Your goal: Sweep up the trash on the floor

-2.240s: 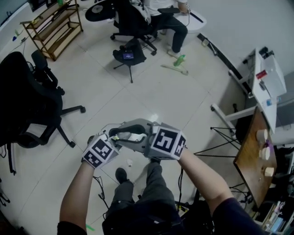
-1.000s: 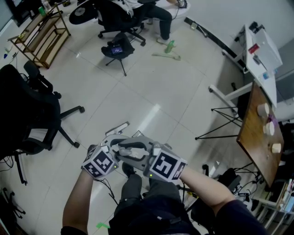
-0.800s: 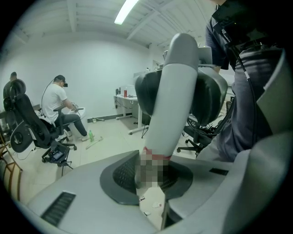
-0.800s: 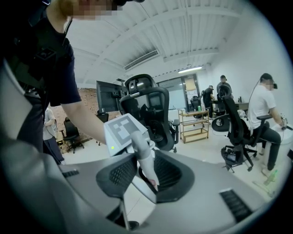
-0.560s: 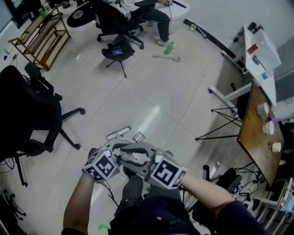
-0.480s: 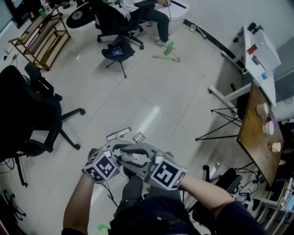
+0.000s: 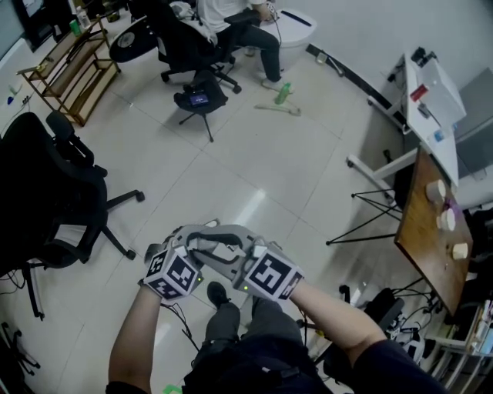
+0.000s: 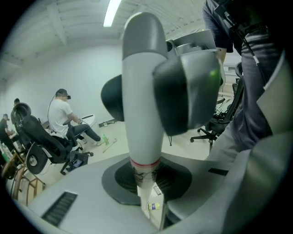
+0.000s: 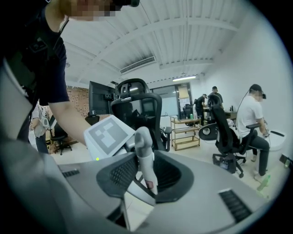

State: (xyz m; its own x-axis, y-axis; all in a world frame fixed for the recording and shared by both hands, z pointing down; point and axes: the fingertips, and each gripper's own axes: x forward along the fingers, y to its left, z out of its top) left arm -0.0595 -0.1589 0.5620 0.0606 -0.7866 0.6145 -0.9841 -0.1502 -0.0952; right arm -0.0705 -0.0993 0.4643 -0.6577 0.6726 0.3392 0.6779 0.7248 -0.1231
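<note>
Both grippers meet low in the head view, facing each other. A short grey-white handle (image 8: 142, 114) with a red ring stands between the jaws of my left gripper (image 8: 151, 185) (image 7: 199, 245), which are closing and press on it. My right gripper (image 9: 146, 183) (image 7: 231, 248) is shut on the same handle (image 9: 145, 160). Through the left jaws' gap I see a small card (image 8: 157, 188) and a yellowish scrap (image 8: 154, 206) on the floor. What the handle belongs to is hidden. A green bottle (image 7: 283, 93) and a pale stick (image 7: 279, 109) lie far off on the tiles.
A black office chair (image 7: 46, 192) stands at the left, and a wooden shelf (image 7: 65, 69) behind it. A seated person (image 7: 227, 19) and a small black stand (image 7: 200, 100) are at the top. A wooden table (image 7: 427, 231), white desk (image 7: 431, 92) and tripod legs (image 7: 370, 223) fill the right.
Both grippers have shifted together over the floor. The white strip and small card that lay just beyond them half a second ago are now covered in the head view.
</note>
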